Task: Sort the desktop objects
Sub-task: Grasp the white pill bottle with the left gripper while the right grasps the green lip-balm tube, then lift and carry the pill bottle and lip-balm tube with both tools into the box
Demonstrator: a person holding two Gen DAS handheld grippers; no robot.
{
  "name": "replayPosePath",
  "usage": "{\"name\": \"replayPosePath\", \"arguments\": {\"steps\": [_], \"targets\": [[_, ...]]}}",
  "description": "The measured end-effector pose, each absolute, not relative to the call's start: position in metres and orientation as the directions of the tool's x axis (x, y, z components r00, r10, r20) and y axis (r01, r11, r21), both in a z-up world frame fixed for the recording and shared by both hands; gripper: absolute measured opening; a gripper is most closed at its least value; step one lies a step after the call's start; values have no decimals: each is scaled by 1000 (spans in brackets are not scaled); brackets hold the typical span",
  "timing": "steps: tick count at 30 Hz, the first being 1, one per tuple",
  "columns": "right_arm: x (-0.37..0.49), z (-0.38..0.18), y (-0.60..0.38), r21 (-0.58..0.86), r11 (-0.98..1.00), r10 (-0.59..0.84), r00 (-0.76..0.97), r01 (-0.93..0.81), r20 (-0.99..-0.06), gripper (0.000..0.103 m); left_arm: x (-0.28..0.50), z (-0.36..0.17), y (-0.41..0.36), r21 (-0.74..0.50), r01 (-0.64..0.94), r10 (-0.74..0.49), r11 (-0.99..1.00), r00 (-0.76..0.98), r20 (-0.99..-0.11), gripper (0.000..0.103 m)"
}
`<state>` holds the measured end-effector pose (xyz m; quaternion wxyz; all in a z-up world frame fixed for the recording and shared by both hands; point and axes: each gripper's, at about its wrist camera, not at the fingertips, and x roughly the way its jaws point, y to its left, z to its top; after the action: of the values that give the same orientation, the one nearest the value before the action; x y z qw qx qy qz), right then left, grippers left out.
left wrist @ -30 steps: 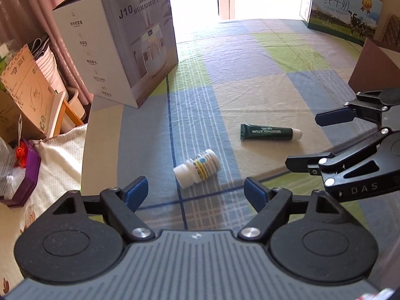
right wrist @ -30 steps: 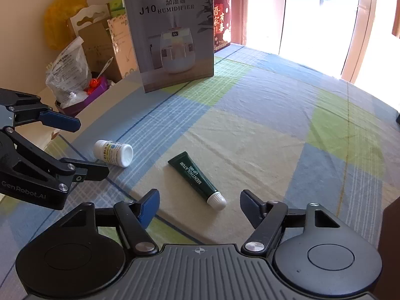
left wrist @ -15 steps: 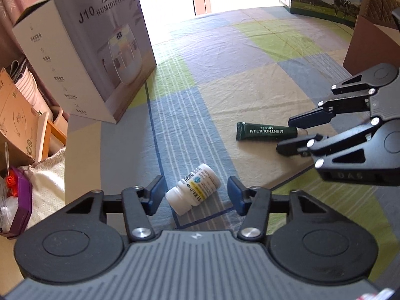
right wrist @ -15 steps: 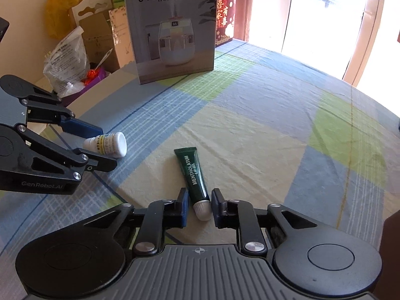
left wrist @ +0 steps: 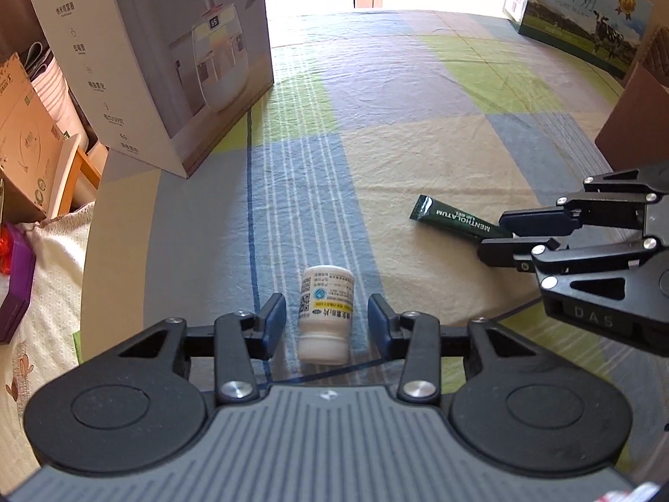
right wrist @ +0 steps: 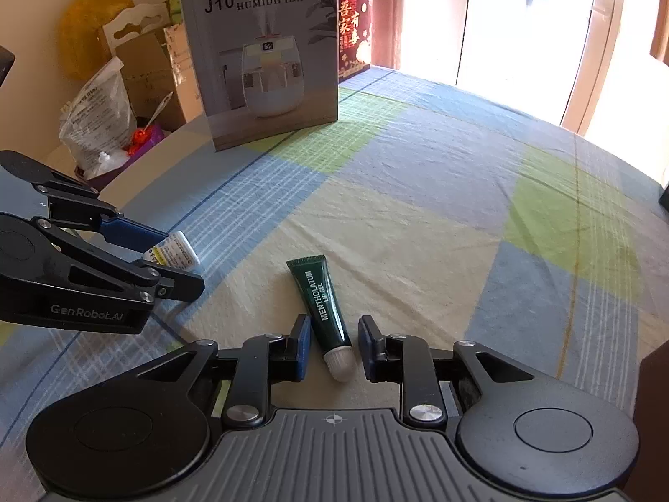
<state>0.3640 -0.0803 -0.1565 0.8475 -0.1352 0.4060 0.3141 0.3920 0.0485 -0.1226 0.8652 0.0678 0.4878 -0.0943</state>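
Note:
A small white pill bottle (left wrist: 326,313) lies on its side on the checked tablecloth, cap toward me. It sits between the fingers of my left gripper (left wrist: 326,318), whose jaws are closing, with a thin gap still showing on each side. A dark green lip gel tube (right wrist: 322,297) lies to the right with its white cap toward my right gripper (right wrist: 334,349). Those jaws are opening, and the pads stand just off the cap end. The right wrist view shows the left gripper (right wrist: 184,261) around the bottle (right wrist: 175,253). The left wrist view shows the right gripper (left wrist: 491,236) at the tube (left wrist: 451,217).
A tall humidifier box (left wrist: 159,54) stands at the table's far left. At the far right are a milk carton (left wrist: 585,21) and a brown box (left wrist: 631,134). Bags and cardboard (right wrist: 96,117) pile up beyond the left table edge. A red box (right wrist: 353,21) stands behind the humidifier box.
My left gripper came forward and down over the bottle and narrowed its jaws around it. My right gripper closed on the tube's cap end, then parted slightly.

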Motion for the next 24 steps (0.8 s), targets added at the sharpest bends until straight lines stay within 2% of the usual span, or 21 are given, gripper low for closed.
{"name": "replayPosePath", "arguments": {"steps": [4,5,7,8,9,24], "targets": [[362,-158,-75,-2,741,430,477,-672,-766,22,394,-123,46,26,218,-91,976,508,-856,37],[362,-159,-74,-6,738,430,477,-675,-766,22,393,-123,46,21,213,-92,977,507,-857,34],[360,-159,-73,-10,730,431,473,-683,-768,14,392,-123,45,17,201,-90,979,508,-856,29],[359,-159,-72,-13,729,429,472,-684,-770,14,392,-122,45,17,198,-88,980,509,-856,23],[357,-158,-72,-14,728,426,469,-685,-774,14,391,-122,44,15,195,-88,981,508,-857,23],[307,-156,-96,67,752,411,386,-656,-826,13,354,-120,30,-29,165,-100,986,441,-892,22]]}}
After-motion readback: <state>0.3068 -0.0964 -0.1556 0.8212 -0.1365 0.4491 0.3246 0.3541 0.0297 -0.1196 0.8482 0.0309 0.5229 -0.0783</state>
